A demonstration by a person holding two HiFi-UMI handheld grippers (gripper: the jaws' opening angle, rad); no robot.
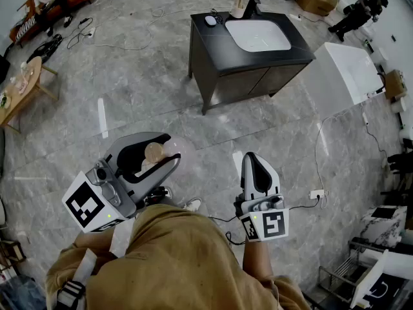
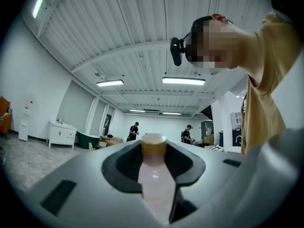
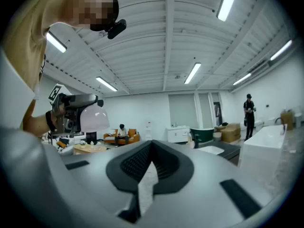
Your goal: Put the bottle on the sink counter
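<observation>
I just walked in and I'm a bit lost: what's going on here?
A person is holding a handheld tool in each hand. The left tool is clamped on a pale pink bottle with a tan cap and points level. The right tool is shut with nothing in it. The dark sink counter stands some way ahead of them, so the bottle has not been set on it yet.
</observation>
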